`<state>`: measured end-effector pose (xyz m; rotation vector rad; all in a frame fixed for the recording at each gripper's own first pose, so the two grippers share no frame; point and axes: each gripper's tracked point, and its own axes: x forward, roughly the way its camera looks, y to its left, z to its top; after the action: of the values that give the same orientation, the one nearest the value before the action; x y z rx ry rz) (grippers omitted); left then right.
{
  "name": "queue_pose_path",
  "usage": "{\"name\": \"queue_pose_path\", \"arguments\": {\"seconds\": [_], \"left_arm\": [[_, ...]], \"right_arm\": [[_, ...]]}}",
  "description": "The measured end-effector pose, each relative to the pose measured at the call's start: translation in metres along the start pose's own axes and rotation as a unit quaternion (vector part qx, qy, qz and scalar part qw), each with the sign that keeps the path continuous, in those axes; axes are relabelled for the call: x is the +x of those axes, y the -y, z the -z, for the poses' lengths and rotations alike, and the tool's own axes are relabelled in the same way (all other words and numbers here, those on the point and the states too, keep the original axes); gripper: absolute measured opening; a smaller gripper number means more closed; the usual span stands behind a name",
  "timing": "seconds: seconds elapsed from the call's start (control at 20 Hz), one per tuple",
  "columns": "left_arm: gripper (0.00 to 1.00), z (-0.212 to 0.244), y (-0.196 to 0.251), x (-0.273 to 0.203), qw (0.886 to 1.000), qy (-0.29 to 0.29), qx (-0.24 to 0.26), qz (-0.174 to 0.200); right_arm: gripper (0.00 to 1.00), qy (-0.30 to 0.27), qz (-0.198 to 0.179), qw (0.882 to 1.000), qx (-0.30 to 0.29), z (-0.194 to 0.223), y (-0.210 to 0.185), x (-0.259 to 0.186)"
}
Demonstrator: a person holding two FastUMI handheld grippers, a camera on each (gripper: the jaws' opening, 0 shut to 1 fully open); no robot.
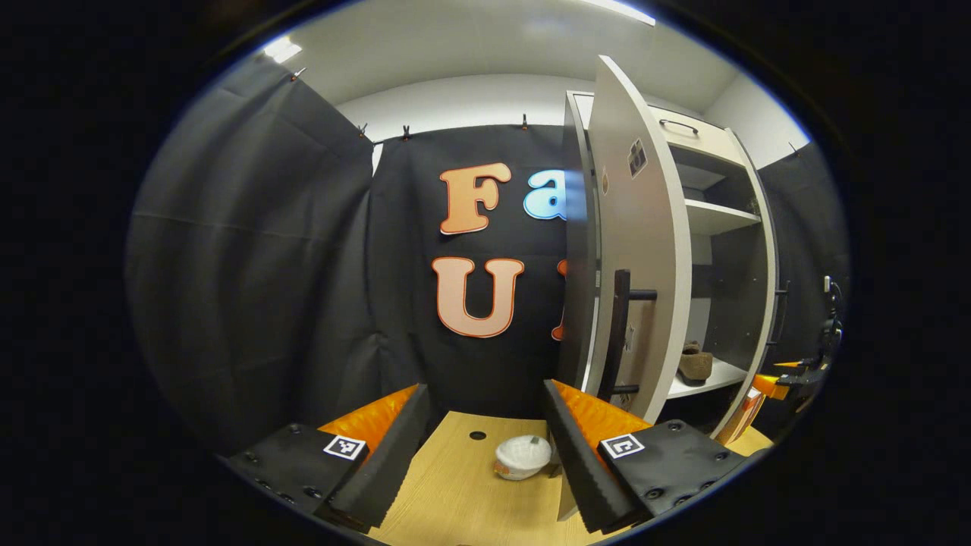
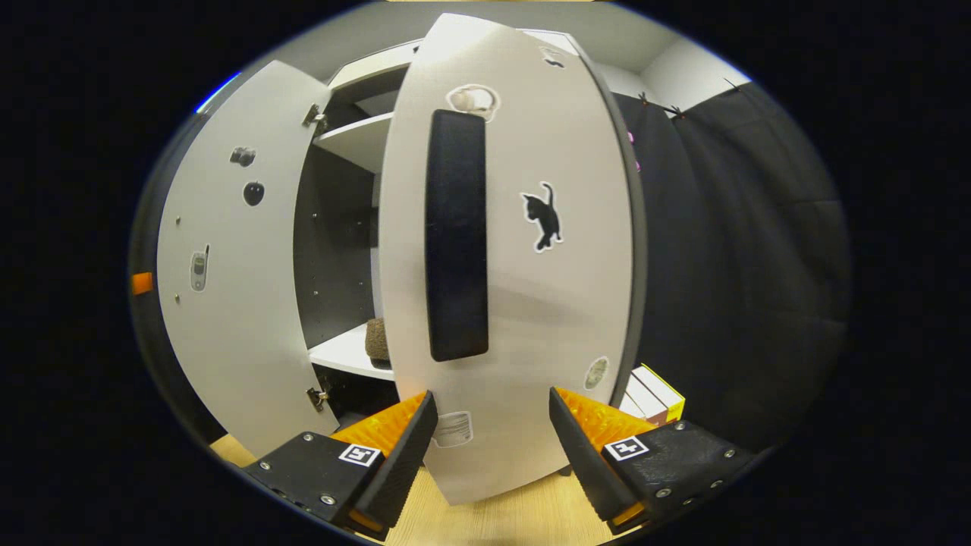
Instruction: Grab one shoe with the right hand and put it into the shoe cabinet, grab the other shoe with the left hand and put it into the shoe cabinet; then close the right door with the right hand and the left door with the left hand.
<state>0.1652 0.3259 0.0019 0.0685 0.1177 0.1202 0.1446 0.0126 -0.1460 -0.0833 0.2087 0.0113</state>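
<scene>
Wooden table [image 1: 455, 493] is carrying the shoe cabinet [image 1: 721, 220]; a shoe [image 1: 695, 364] is sitting inside, both doors ajar. Left hand-held gripper [image 1: 485, 447] and right hand-held gripper [image 2: 491, 447] are gaping empty, the right one facing the right door [image 2: 516, 288].

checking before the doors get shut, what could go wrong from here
1. The right door stands partly open just ahead of the open right gripper; a push with one finger could slip off its smooth face.
2. The shoe sits near the shelf's front edge; the doors could catch it.
3. A white shoe lies on the table ahead of the open left gripper, by the left door, so shutting now could leave it out.
</scene>
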Motion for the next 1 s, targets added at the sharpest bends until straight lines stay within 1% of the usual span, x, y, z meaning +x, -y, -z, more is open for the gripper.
{"name": "queue_pose_path", "arguments": {"seconds": [0.05,0.1,0.25,0.3,0.35,0.5,0.55,0.6,0.65,0.7,0.95,1.0], "left_arm": [[0.96,0.002,0.0,0.0,1.0,-0.002,-0.002,0.002],[0.96,0.004,0.0,0.002,1.0,-0.004,-0.004,0.005],[0.99,0.018,-0.003,0.012,1.0,-0.009,-0.005,0.013],[0.94,0.021,-0.001,0.016,1.0,-0.009,-0.005,0.015],[0.96,0.027,0.002,0.02,1.0,-0.011,-0.004,0.02],[0.97,0.039,0.019,0.031,0.999,-0.019,-0.014,0.042],[0.99,0.044,0.026,0.035,0.998,-0.022,-0.019,0.05],[0.97,0.048,0.032,0.037,0.998,-0.025,-0.021,0.057],[0.97,0.053,0.037,0.037,0.998,-0.03,-0.022,0.06],[0.94,0.057,0.041,0.038,0.997,-0.034,-0.021,0.063],[0.95,0.076,0.067,0.032,0.995,-0.049,-0.031,0.084],[0.94,0.077,0.068,0.032,0.995,-0.052,-0.032,0.077]], "right_arm": [[0.92,0.008,0.007,1.0,-0.011,-0.001,-0.003,0.005],[0.9,0.008,0.01,1.0,-0.02,-0.001,-0.004,0.007],[0.91,0.005,0.014,1.0,-0.008,-0.001,-0.004,0.004],[0.91,0.006,0.016,1.0,-0.004,-0.004,-0.002,0.001],[0.91,0.008,0.021,1.0,-0.003,-0.005,0.001,-0.002],[0.91,0.012,0.032,0.999,-0.005,-0.015,0.013,-0.023],[0.91,0.014,0.034,0.999,-0.005,-0.019,0.017,-0.03],[0.91,0.016,0.037,0.999,-0.005,-0.022,0.022,-0.036],[0.91,0.019,0.041,0.999,-0.004,-0.027,0.026,-0.043],[0.91,0.022,0.044,0.999,-0.002,-0.031,0.03,-0.05],[0.91,0.039,0.053,0.998,0.0,-0.047,0.047,-0.077],[0.91,0.04,0.054,0.998,0.0,-0.048,0.049,-0.082]]}}
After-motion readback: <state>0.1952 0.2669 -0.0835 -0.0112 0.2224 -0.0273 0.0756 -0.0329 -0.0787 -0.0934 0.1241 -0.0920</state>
